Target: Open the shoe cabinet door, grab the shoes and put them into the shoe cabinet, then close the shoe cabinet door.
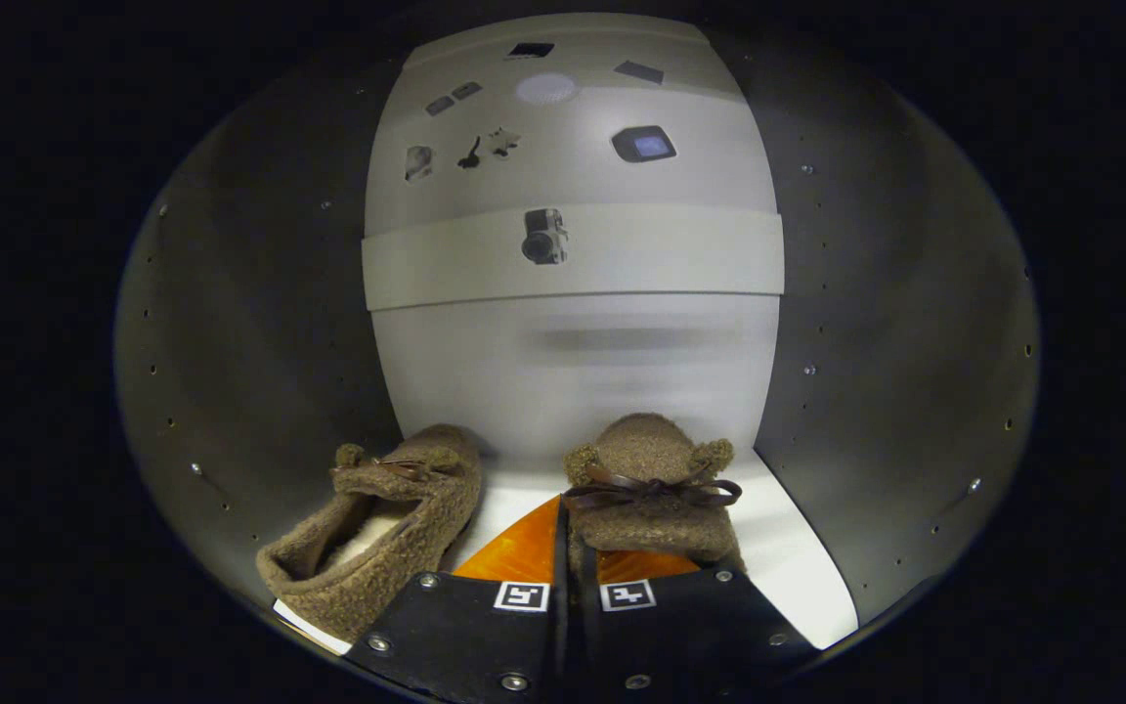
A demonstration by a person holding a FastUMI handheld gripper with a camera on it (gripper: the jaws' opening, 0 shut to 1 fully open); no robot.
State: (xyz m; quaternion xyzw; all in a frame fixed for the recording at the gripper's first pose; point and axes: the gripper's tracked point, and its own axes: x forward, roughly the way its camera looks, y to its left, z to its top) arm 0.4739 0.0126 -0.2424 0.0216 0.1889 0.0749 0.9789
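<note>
- While the left fuzzy brown slipper (pixel 382 528) is lying on the cabinet shelf (pixel 788 557), keep clear.
- Claw (pixel 563 548) is pinching the right slipper (pixel 651 489) by its edge; lower it flat before releasing.

From my remote seat: a small camera-shaped figure (pixel 544 236) sits on the pale band (pixel 680 256) straight ahead. Above it, well apart, are a dark screen-like rectangle (pixel 643 144), a key-shaped dark mark (pixel 470 154) just beside a pale star shape (pixel 502 142), and a round white disc (pixel 545 88) higher still.
</note>
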